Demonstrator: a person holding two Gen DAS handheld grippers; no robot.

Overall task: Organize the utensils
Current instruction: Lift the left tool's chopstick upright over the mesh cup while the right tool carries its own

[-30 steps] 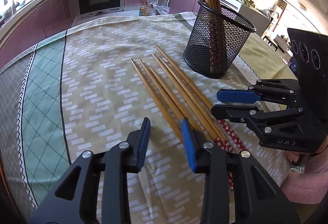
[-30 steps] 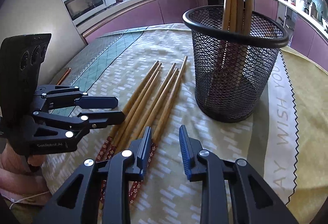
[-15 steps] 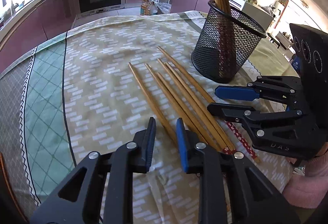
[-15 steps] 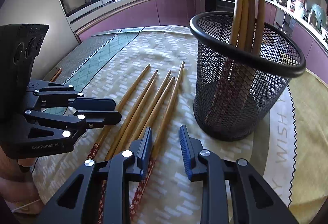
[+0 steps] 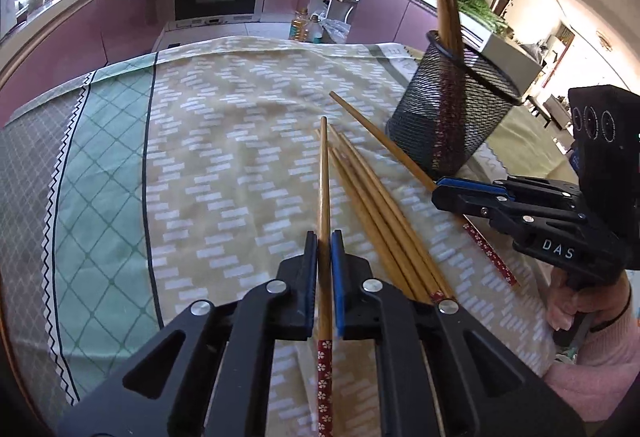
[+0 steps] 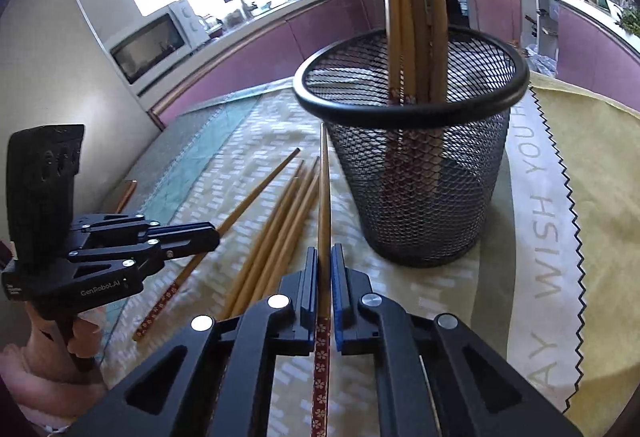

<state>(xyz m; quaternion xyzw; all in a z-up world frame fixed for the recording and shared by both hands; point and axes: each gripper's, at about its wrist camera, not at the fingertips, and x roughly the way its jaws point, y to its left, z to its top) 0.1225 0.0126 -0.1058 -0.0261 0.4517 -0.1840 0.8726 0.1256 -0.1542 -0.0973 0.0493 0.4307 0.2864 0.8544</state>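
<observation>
On your left, your left gripper (image 5: 325,237) is clamping a single wooden chopstick (image 5: 324,197); its jaws have just been closing, and the pads are now pressing on the shaft from both sides. The stick is running straight ahead between the fingers, with its red flowered end (image 5: 325,377) trailing back under the gripper body. In the right wrist view this same gripper (image 6: 208,235) is sitting at the far left, pinching that stick above the patterned tablecloth (image 5: 224,141).

Moving toward the middle, three loose chopsticks (image 5: 376,213) are lying side by side on the cloth, nearly touching one another, their tips pointing away from you. From the right wrist camera they (image 6: 280,233) are lying between the two held sticks.

Further right, your right gripper (image 6: 325,269) is gripping another chopstick (image 6: 324,205); its jaws have also just been closing and are now pressed onto the wood, the decorated end (image 6: 321,365) passing back beneath it. From the left wrist camera you are seeing this gripper (image 5: 440,193) from the side, your hand (image 5: 576,301) in a pink sleeve (image 5: 592,369) holding its handle.

At the far right, the black mesh holder (image 6: 416,205) is standing upright on the cloth just beside the held stick, with several chopsticks (image 6: 412,5) already standing in it, tips up.
</observation>
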